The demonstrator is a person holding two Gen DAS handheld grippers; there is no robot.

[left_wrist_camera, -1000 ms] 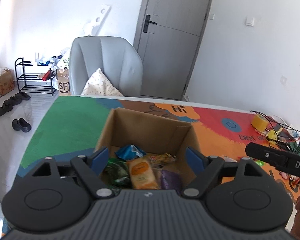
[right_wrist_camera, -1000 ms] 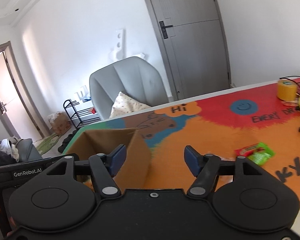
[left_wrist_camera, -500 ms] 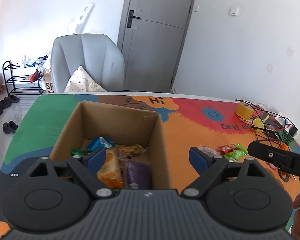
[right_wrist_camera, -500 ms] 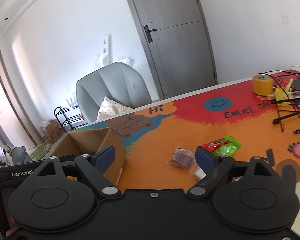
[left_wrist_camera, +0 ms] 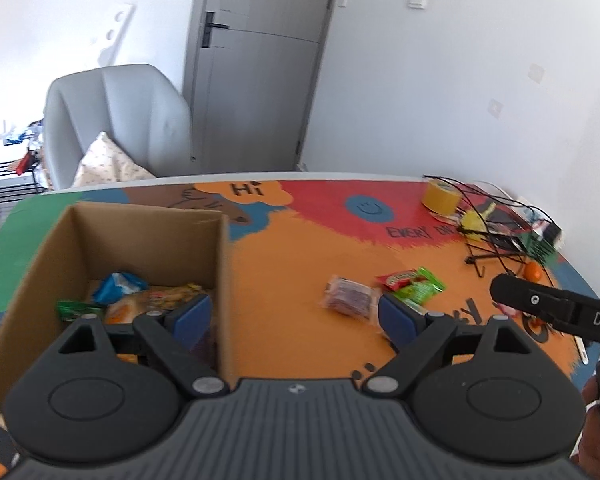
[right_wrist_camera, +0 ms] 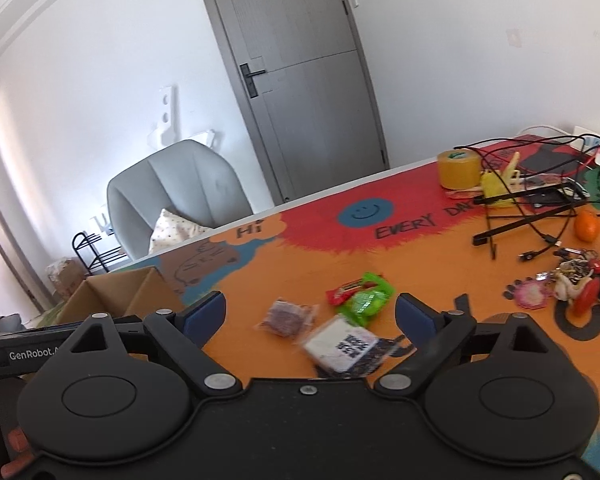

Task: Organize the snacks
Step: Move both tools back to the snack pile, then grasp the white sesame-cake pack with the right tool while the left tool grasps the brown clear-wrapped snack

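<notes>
The left gripper (left_wrist_camera: 294, 314) hangs over the tabletop (left_wrist_camera: 292, 264), its blue-padded fingers (left_wrist_camera: 396, 314) spread wide with nothing between them. At nine o'clock from it the cardboard box (left_wrist_camera: 148, 236) holds several snack packets. At two o'clock lie a purple packet (left_wrist_camera: 348, 295) and, just beside it, a green packet (left_wrist_camera: 418, 288).
</notes>
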